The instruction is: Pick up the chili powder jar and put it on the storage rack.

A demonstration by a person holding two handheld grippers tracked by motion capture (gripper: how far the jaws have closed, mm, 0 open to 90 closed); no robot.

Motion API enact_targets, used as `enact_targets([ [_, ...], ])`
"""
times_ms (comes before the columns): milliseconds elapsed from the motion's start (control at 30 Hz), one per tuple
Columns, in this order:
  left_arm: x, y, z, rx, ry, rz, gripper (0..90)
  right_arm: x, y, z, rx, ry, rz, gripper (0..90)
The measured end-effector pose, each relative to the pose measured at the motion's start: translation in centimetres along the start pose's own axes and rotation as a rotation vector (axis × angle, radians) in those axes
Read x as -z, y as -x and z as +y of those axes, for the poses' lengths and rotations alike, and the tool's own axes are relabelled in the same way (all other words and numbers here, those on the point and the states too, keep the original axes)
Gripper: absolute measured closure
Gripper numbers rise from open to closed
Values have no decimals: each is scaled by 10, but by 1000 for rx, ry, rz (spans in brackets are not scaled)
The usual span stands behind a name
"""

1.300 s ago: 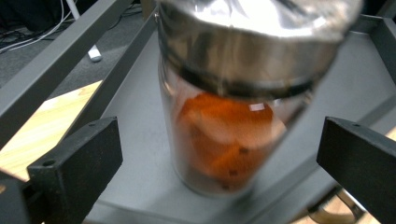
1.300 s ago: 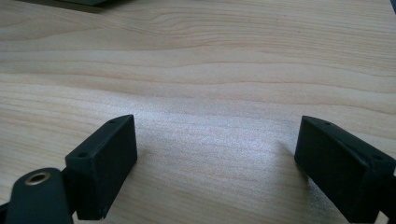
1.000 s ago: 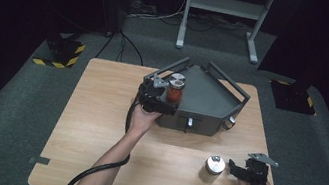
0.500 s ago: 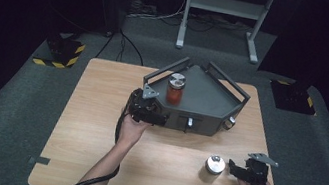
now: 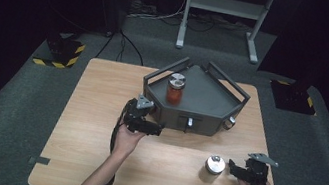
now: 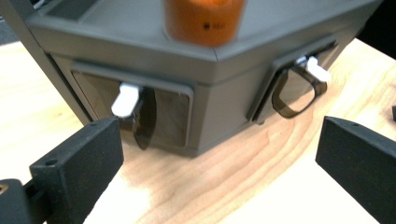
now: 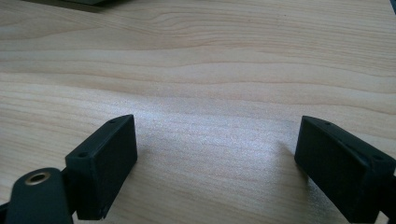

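Observation:
A grey five-sided box (image 5: pixel 212 98) with rails along its top stands at the back middle of the wooden table. An orange jar (image 5: pixel 175 89) with a silver lid stands upright on its top left; its lower part is the orange jar (image 6: pixel 203 21) in the left gripper view. My left gripper (image 5: pixel 155 129) hovers just before the box's front left corner, open and empty (image 6: pixel 219 144). It faces two white latches (image 6: pixel 126 100) on the box's front panels. A pale jar (image 5: pixel 213 169) with a silver lid stands near the front right. My right gripper (image 5: pixel 234 170) is open just right of it, over bare wood (image 7: pixel 219 140).
The table (image 5: pixel 98 112) has free wood at the left and along the front edge. A small knob (image 5: pixel 229 123) sticks out at the box's right front corner. Beyond the table, a metal stand (image 5: pixel 221 11) and cables lie on the dark floor.
My left gripper has drawn back from the orange jar on the box top, down to the table in front of the box. The jar stays in place. The right gripper has not moved.

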State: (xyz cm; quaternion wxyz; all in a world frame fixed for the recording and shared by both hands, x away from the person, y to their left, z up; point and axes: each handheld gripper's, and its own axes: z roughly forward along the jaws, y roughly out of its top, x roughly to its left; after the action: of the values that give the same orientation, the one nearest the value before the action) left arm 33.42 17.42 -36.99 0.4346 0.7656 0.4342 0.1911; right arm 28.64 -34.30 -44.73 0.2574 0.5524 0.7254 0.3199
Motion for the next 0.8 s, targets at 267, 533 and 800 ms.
enact_targets([
  [267,-1,-2,-12,27,-18,-9,10,0,0,0,0,0,0,128],
  [533,-5,0,-24,38,-43,-9,10,0,0,0,0,0,0,128],
  [800,-9,2,-31,35,-65,2,11,0,0,0,-1,-1,-1,128],
])
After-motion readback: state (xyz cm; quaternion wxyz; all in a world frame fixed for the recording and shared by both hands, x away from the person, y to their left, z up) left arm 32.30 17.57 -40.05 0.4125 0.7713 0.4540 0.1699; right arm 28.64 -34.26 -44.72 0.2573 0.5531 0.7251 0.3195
